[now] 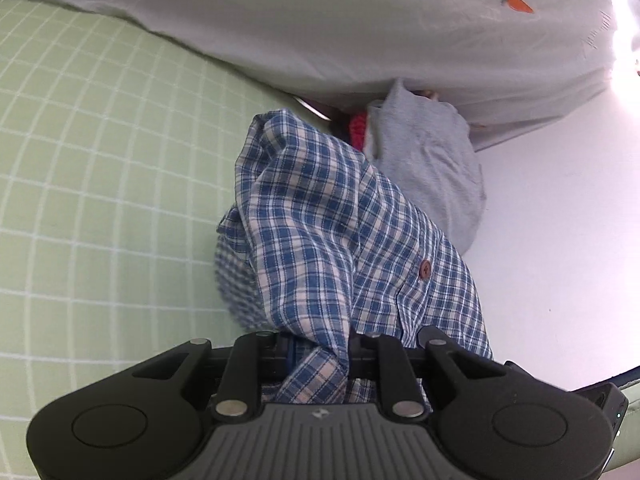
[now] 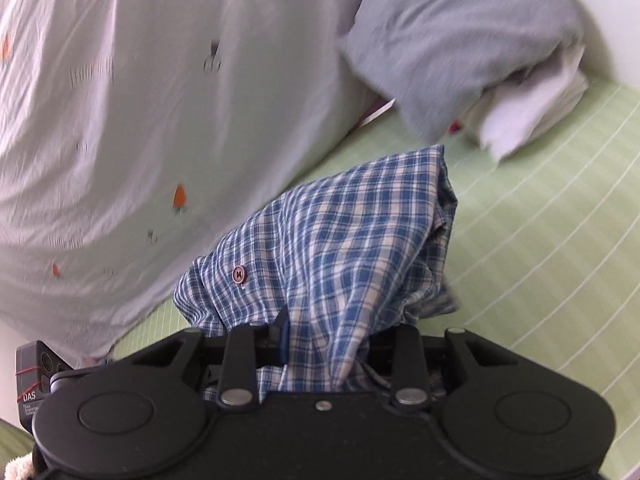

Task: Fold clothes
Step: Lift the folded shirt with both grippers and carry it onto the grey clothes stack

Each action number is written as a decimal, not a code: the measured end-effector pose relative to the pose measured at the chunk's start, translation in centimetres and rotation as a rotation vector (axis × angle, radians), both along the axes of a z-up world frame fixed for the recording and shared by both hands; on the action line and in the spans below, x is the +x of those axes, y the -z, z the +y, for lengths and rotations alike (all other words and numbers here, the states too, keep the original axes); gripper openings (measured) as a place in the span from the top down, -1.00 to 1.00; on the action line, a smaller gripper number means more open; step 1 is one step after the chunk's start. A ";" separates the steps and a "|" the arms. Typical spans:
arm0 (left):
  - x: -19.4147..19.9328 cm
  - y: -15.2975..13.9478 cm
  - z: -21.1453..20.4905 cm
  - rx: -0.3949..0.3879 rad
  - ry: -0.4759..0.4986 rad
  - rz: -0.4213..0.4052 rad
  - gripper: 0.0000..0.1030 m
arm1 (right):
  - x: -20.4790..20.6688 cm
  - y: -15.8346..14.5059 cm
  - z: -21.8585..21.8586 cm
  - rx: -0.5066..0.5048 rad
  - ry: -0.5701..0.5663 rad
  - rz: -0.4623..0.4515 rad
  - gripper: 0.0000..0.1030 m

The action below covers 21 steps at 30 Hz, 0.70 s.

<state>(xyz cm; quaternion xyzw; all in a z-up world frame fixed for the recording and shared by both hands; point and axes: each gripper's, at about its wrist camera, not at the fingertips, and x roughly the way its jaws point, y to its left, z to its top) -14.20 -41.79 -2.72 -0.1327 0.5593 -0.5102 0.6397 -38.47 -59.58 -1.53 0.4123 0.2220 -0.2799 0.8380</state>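
Right tool (image 2: 324, 344) clamped on bunched blue plaid shirt (image 2: 332, 248); fabric runs up from between the jaws, red button (image 2: 239, 273) on its left side. Shirt hangs over green striped bed sheet (image 2: 540, 248). Beyond the shirt: grey garment (image 2: 460, 40) on folded white cloth (image 2: 528, 116). Left of the shirt: white carrot-print sheet (image 2: 120, 120).

We see the plaid shirt (image 1: 320, 216) — blue-and-white checks, reddish buttons — bunched and draped over the green bed, with a crumpled grey garment (image 2: 452, 40) lying beyond it.
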 end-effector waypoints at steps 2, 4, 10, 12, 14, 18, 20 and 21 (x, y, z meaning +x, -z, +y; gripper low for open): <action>-2.0 -1.4 -3.0 -0.041 0.002 -0.022 0.60 | -1.9 -1.3 -2.5 -0.033 0.011 -0.023 0.38; -3.1 -3.0 -6.4 -0.097 -0.007 -0.023 0.61 | -3.7 -2.9 -5.5 -0.063 0.011 -0.056 0.38; -6.1 -8.7 -17.1 -0.279 -0.027 -0.061 0.63 | -7.6 -9.5 -16.4 -0.212 -0.076 -0.151 0.38; -6.1 -10.7 -20.4 -0.338 -0.038 -0.080 0.62 | -8.8 -12.3 -20.0 -0.265 -0.094 -0.192 0.38; -5.6 -12.1 -23.6 -0.361 -0.064 -0.107 0.61 | -8.8 -14.1 -23.4 -0.303 -0.101 -0.218 0.38; -3.9 -14.0 -29.9 -0.384 -0.119 -0.162 0.50 | -7.8 -16.9 -30.2 -0.386 -0.119 -0.245 0.34; -2.3 -13.7 -32.8 -0.360 -0.154 -0.188 0.46 | -6.2 -16.5 -33.2 -0.399 -0.112 -0.239 0.27; -1.2 -12.8 -34.1 -0.327 -0.167 -0.189 0.46 | -5.3 -16.1 -34.9 -0.397 -0.104 -0.234 0.14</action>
